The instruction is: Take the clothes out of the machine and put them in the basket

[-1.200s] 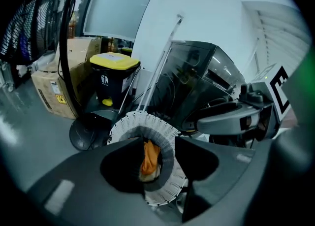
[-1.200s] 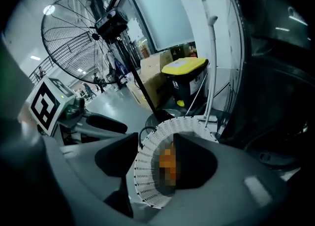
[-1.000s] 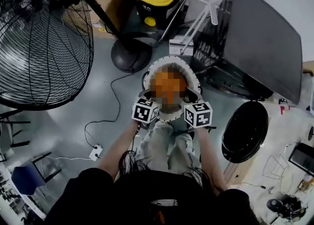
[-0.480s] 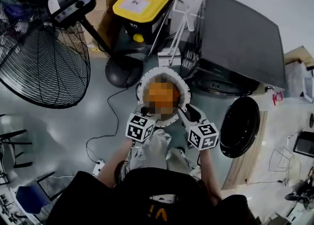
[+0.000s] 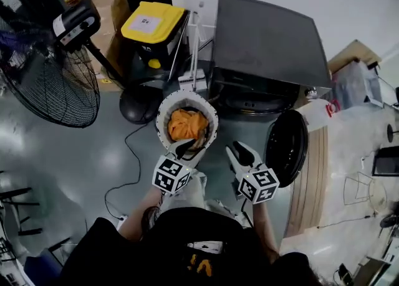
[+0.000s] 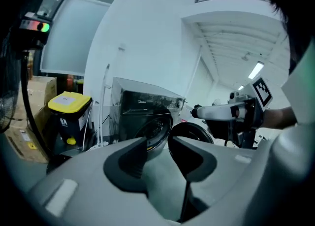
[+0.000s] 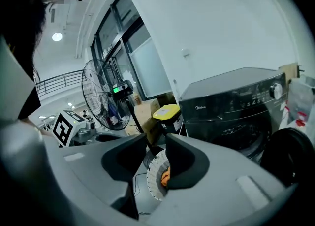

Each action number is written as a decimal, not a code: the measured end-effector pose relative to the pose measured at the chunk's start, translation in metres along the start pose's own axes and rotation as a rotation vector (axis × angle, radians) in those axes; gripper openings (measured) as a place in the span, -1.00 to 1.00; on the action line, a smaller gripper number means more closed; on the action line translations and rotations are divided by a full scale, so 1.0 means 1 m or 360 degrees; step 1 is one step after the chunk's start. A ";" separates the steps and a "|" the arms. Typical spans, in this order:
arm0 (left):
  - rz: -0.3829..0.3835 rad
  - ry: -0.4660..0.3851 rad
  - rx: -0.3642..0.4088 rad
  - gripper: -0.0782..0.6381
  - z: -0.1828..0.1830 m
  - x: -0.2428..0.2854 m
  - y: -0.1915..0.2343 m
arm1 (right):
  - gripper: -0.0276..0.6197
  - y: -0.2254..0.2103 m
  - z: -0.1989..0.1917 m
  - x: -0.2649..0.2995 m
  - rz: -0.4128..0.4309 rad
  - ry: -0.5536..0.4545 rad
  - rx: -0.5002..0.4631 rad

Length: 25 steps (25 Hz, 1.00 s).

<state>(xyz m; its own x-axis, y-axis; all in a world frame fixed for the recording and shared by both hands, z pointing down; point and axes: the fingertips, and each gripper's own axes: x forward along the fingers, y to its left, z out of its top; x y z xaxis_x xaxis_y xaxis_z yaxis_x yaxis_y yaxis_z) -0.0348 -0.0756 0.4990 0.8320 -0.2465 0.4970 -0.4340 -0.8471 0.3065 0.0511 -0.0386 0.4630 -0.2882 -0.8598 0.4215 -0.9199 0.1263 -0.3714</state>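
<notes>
Head view: left gripper narrow, empty; right gripper empty, jaws just closing, over floor beside basket.

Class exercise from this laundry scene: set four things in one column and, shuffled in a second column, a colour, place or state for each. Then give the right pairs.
Column one
1. washing machine door
2. bin lid
3. orange clothes
4. fan

Column two
A. yellow
B. lying in the white basket
C. swung open
D. standing at the left edge of the head view

Pairs: 1-C, 2-A, 3-B, 4-D
</notes>
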 end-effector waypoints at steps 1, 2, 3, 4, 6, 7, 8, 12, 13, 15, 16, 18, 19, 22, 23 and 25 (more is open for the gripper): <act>-0.0011 -0.0019 0.0024 -0.30 0.005 -0.001 -0.012 | -0.50 -0.001 -0.001 -0.014 -0.0008 -0.0020 -0.0001; -0.0018 -0.0040 0.0044 -0.30 0.009 -0.003 -0.025 | -0.50 -0.002 -0.001 -0.029 -0.0017 -0.0039 0.0001; -0.0022 -0.0064 0.0059 -0.30 0.014 -0.005 -0.038 | -0.51 -0.003 -0.002 -0.043 -0.0025 -0.0061 0.0004; -0.0027 -0.0086 0.0069 -0.30 0.019 -0.007 -0.051 | -0.51 -0.004 -0.002 -0.058 -0.0033 -0.0084 0.0007; -0.0042 -0.0124 0.0086 -0.30 0.026 -0.014 -0.078 | -0.51 -0.004 -0.004 -0.086 -0.0046 -0.0131 0.0008; -0.0053 -0.0138 0.0096 -0.30 0.028 -0.018 -0.093 | -0.51 -0.004 -0.004 -0.100 -0.0051 -0.0154 0.0007; -0.0065 -0.0148 0.0109 -0.30 0.029 -0.021 -0.107 | -0.52 -0.003 -0.006 -0.114 -0.0056 -0.0176 0.0005; -0.0122 -0.0173 0.0168 -0.34 0.023 -0.030 -0.165 | -0.53 0.000 -0.012 -0.165 -0.0068 -0.0253 -0.0004; -0.0137 -0.0180 0.0178 -0.35 0.020 -0.032 -0.178 | -0.53 0.001 -0.015 -0.177 -0.0072 -0.0270 -0.0009; -0.0162 -0.0193 0.0191 -0.41 0.014 -0.035 -0.202 | -0.54 0.006 -0.020 -0.200 -0.0074 -0.0300 -0.0023; -0.0172 -0.0199 0.0195 -0.44 0.011 -0.038 -0.213 | -0.55 0.008 -0.022 -0.211 -0.0073 -0.0312 -0.0032; -0.0184 -0.0218 0.0204 -0.46 0.007 -0.044 -0.233 | -0.55 0.013 -0.028 -0.231 -0.0073 -0.0329 -0.0051; -0.0186 -0.0232 0.0204 -0.47 0.006 -0.048 -0.242 | -0.56 0.014 -0.030 -0.240 -0.0073 -0.0336 -0.0058; -0.0192 -0.0276 0.0181 -0.49 0.001 -0.060 -0.268 | -0.58 0.020 -0.038 -0.264 -0.0078 -0.0352 -0.0078; -0.0196 -0.0282 0.0171 -0.51 -0.002 -0.064 -0.274 | -0.59 0.022 -0.040 -0.270 -0.0080 -0.0356 -0.0084; -0.0196 -0.0282 0.0159 -0.55 -0.008 -0.071 -0.284 | -0.61 0.027 -0.042 -0.280 -0.0084 -0.0371 -0.0093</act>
<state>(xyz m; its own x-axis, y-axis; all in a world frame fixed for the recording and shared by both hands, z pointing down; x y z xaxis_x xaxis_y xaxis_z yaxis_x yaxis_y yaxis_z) 0.0268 0.1864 0.3831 0.9281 -0.2094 0.3079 -0.2963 -0.9162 0.2698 0.0957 0.2265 0.3700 -0.1763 -0.9561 0.2342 -0.9478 0.1007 -0.3026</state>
